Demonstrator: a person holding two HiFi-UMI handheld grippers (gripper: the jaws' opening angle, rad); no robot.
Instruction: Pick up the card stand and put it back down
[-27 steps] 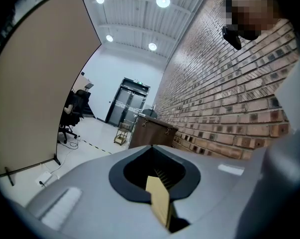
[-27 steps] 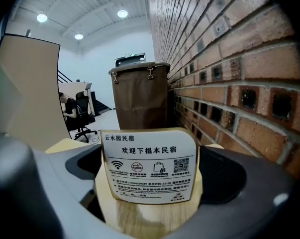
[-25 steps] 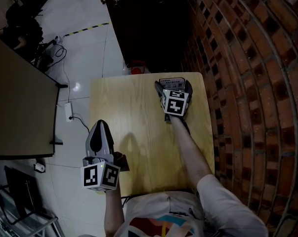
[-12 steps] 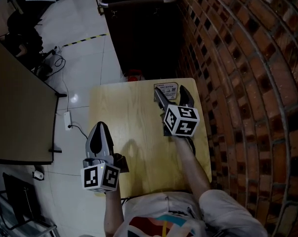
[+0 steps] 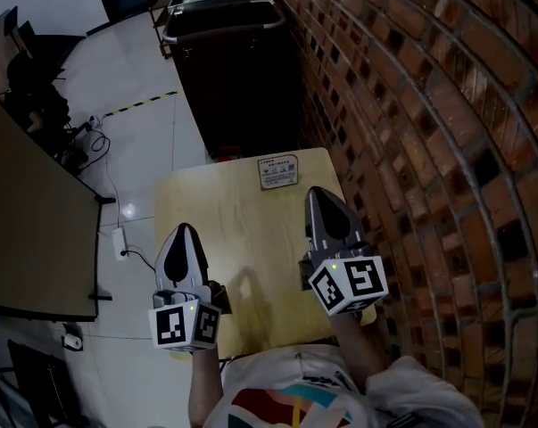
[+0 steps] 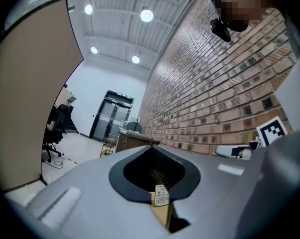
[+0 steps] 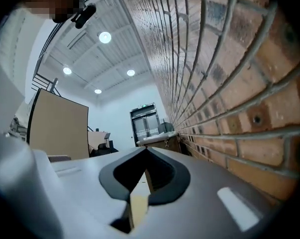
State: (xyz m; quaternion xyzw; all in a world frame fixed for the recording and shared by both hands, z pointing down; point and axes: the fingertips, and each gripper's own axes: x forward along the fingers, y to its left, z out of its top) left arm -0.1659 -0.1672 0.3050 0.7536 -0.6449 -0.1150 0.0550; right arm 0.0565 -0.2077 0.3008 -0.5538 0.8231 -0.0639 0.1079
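Note:
The card stand (image 5: 277, 171), a small white printed sign, stands alone near the far edge of the light wooden table (image 5: 242, 239). My right gripper (image 5: 320, 196) hovers over the table's right side, well short of the stand, its jaws shut with nothing between them. Its own view shows the two jaws meeting (image 7: 146, 149) over a sliver of table. My left gripper (image 5: 182, 232) hangs at the table's near left edge, also shut and empty. Through the gap below its closed jaws (image 6: 150, 147), a small white card (image 6: 161, 196) shows on the wood.
A brick wall (image 5: 411, 105) runs close along the table's right side. A dark cart (image 5: 237, 69) stands just beyond the far edge. A tan desk (image 5: 28, 212) is at the left, with a power strip and cable (image 5: 120, 237) on the tiled floor.
My right gripper let go of the card stand, drew back toward me and shut. The stand stays on the far edge of the table. The left gripper has barely moved.

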